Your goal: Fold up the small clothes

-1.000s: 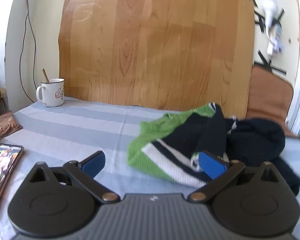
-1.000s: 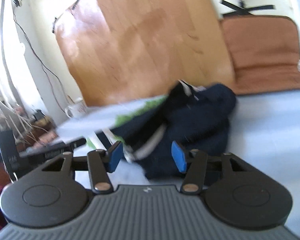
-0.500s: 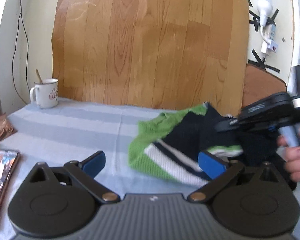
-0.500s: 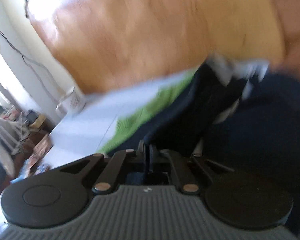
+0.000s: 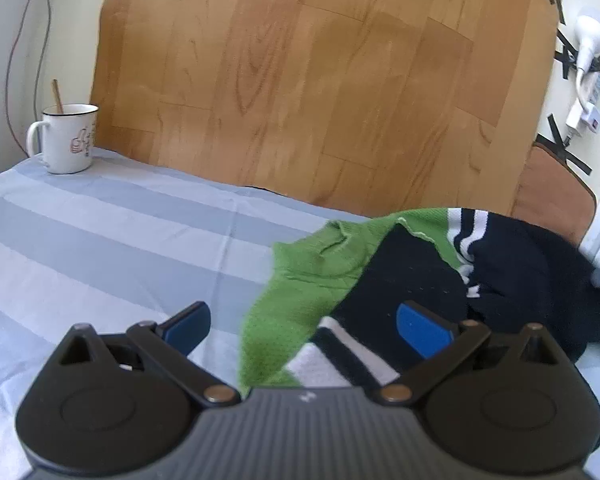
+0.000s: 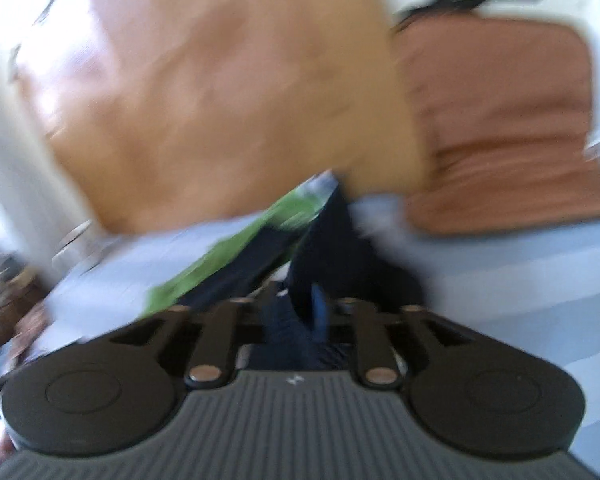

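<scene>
A small knit sweater (image 5: 312, 276), green with navy and white stripes, lies crumpled on the striped grey sheet (image 5: 120, 232). My left gripper (image 5: 304, 328) hovers low over its near edge. It is open, its right pad above the navy part and its left pad over bare sheet. The right wrist view is blurred. There my right gripper (image 6: 296, 316) has a bunch of navy fabric between its jaws, which are opening. The sweater (image 6: 228, 256) stretches away from it towards the back. The cloth hides its left pad.
A white mug (image 5: 68, 140) with a stick in it stands at the far left of the sheet. A wooden board (image 5: 300, 100) leans against the wall behind. A brown cushion (image 6: 500, 120) sits at the back right, under taped cables and a plug.
My left gripper moved in towards the sweater; the phone at the left dropped out of view. My right gripper shut, then spread a little with navy fabric in it, and pulled to the right.
</scene>
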A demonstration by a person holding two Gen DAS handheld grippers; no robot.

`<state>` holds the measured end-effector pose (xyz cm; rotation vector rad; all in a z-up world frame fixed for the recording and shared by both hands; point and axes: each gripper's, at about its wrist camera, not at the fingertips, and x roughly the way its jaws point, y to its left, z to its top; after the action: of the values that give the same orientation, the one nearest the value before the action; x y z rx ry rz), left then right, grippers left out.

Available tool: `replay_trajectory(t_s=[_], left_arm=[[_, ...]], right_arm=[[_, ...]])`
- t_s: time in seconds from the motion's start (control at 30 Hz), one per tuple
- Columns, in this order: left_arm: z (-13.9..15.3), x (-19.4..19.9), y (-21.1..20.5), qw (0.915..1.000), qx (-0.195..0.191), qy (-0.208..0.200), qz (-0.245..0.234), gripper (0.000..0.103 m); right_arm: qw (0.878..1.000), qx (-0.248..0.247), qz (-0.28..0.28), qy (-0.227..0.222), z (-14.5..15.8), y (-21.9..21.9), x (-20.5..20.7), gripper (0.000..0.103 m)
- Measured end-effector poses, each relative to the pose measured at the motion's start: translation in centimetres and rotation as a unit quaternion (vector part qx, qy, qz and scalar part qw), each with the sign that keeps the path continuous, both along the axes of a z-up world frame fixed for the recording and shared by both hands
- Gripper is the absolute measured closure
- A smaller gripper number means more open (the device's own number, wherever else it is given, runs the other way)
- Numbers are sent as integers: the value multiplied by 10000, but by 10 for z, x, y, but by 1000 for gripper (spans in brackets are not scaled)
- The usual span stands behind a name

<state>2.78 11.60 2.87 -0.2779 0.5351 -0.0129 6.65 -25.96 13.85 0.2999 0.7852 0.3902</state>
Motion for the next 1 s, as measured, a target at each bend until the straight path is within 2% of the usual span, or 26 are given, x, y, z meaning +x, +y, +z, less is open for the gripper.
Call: replay_trajectory(t_s=[0.03,0.13,0.23,0.43,0.53,0.57,0.6,0.63,0.7,0.77,0.83,0.87,0.93,1.0], left_arm=[[1,-3,1,10000,40,-17,2,0],[6,-10,6,9998,183,-120,16,0],[13,-14,10,9994,254,-218,11,0],[17,18,-16,9973,481,-179,-532,0],[0,49,-37,9932,633,300,-932,1],[-6,55,-41,9917,594,466,-1042,15],[-11,57,-45,9894,527,588,-1219,57],[-15,57,-49,9855,479,697,-1474,73],[-14,41,-49,9835,471,495,-1674,88],[-8,21,-39,9781,113,343,-2051,90],[-2,-2,-24,9696,-272,233,-2419,90],[0,-19,-18,9646,-307,90,-2618,90],[4,-54,-5,9569,-209,-186,-2890,90],[4,-84,8,9526,-109,-176,-3035,86]], right_arm=[[9997,108,161,134,-8,15,2,54],[9974,182,516,465,-27,51,11,52],[9968,-1,541,582,-40,71,19,52],[9951,-910,116,355,-46,56,39,52],[9845,-1717,-336,-157,-35,25,39,54],[9753,-2080,-674,-312,-33,12,44,55],[9669,-2301,-1063,-277,-30,-6,50,55],[9595,-2396,-1478,-124,-24,-26,55,52],[9676,-2023,-1502,-141,-3,-49,56,53],[9696,-2126,-1009,-669,23,-34,48,52],[9635,-2376,-342,-1181,42,-1,46,46],[9617,-2396,-42,-1328,47,16,49,43],[9620,-2299,520,-1378,50,47,58,40],[9620,-2208,1035,-1232,44,79,69,39]])
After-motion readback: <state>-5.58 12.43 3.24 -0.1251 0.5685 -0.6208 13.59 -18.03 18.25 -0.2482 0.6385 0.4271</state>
